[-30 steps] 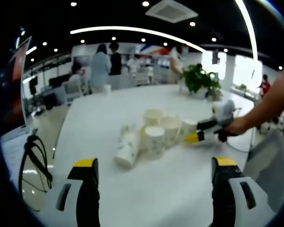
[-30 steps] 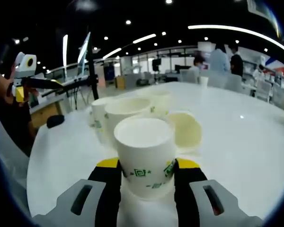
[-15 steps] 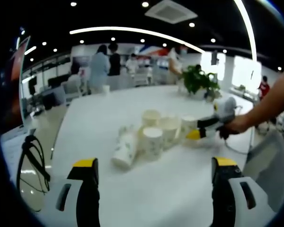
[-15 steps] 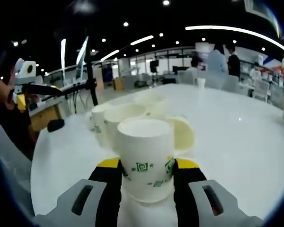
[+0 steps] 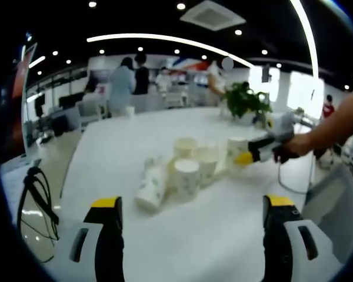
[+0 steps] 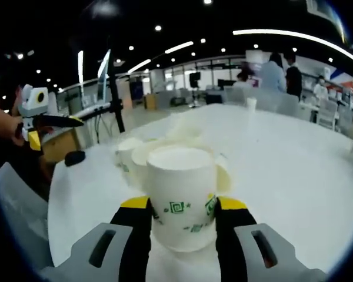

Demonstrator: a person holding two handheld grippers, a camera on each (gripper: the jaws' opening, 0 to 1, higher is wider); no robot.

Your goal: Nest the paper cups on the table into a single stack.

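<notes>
The right tool (image 6: 182, 220) clamps a cup (image 6: 181, 194) upright, near the cluster of cups (image 5: 185, 170) on the worktop (image 5: 206, 235). Keep it level, centre it over an open cup, then lower straight. The left tool (image 5: 191, 235) hangs wide, empty.

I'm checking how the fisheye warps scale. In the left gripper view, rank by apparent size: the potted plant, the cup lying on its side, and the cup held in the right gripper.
1. Potted plant, though it stands farthest.
2. Lying cup.
3. Held cup, partly hidden by the right gripper.

The two cups look close, so their order is unsure.
</notes>
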